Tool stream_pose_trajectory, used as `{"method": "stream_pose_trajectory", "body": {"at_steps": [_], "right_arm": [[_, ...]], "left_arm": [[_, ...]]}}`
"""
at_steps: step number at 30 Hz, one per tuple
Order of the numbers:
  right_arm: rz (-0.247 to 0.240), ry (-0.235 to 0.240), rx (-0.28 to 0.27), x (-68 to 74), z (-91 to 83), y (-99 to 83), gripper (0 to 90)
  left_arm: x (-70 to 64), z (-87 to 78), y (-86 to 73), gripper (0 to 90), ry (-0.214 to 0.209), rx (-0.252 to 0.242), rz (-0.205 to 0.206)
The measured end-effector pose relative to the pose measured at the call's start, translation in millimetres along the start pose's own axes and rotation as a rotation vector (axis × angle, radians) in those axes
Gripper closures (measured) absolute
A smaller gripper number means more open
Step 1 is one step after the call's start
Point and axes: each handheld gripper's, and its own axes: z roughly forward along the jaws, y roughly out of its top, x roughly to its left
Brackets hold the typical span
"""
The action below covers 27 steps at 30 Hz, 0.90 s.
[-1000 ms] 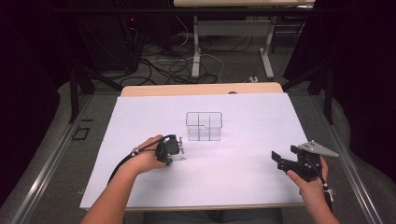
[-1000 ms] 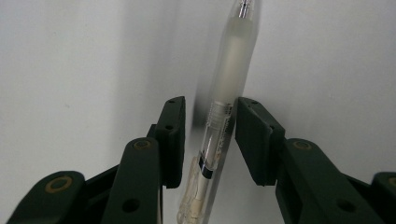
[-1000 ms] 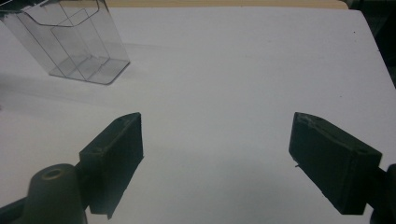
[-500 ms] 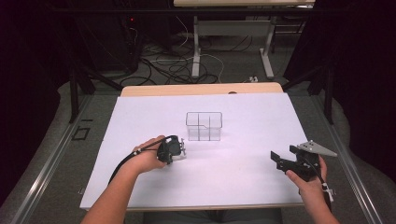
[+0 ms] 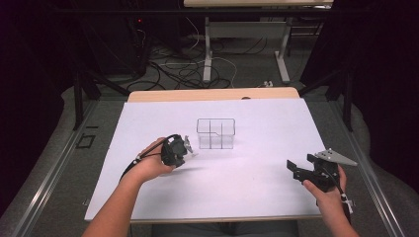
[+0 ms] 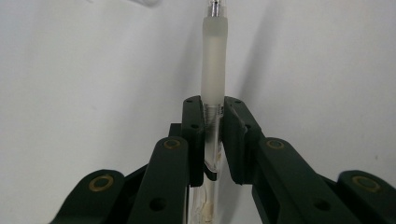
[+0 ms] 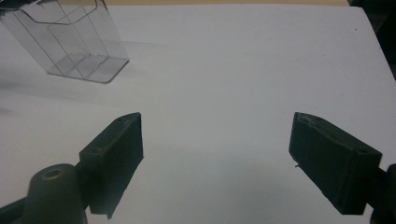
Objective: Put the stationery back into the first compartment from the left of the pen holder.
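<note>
A clear plastic organiser [image 5: 215,133] with several compartments stands empty at the middle of the white table sheet; its corner shows in the right gripper view [image 7: 70,42]. My left gripper [image 5: 184,149] is just left of the organiser and is shut on a clear pen [image 6: 213,88] with a frosted grip, its tip pointing away from the jaws. The pen [image 5: 190,148] pokes out toward the organiser's left wall. My right gripper [image 5: 296,169] hovers near the table's front right, jaws wide apart with nothing between its pads [image 7: 119,149].
The white sheet [image 5: 267,118] covers a wooden tabletop whose far edge [image 5: 212,94] shows. Beyond it are cables on the floor [image 5: 183,69] and another desk's legs [image 5: 207,44]. Metal rails run along both sides of the table.
The left gripper has crept slightly right and up toward the organiser with the pen. The right gripper has stayed put.
</note>
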Motion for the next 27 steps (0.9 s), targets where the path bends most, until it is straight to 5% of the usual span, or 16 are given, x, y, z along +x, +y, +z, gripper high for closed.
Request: {"method": "stream_pose_trajectory", "body": {"at_steps": [8, 12, 16, 27], "right_arm": [[0.004, 0.003, -0.005, 0.2, 0.3, 0.7, 17.3], [-0.006, 0.006, -0.002, 0.3, 1.0, 0.5, 17.3], [0.001, 0.003, -0.008, -0.2, 0.1, 1.0, 17.3], [-0.008, 0.010, -0.007, 1.2, 1.6, 1.6, 17.3]], "left_arm": [[13.8, -28.9, 0.1, 79.7, -0.006, -0.220, -0.093], [20.0, -37.8, 0.1, 79.7, -0.013, -0.291, -0.139], [24.7, -45.2, 0.2, 79.7, -0.021, -0.403, -0.231], [44.4, -58.1, 9.7, 79.7, -0.012, -0.700, -0.401]]}}
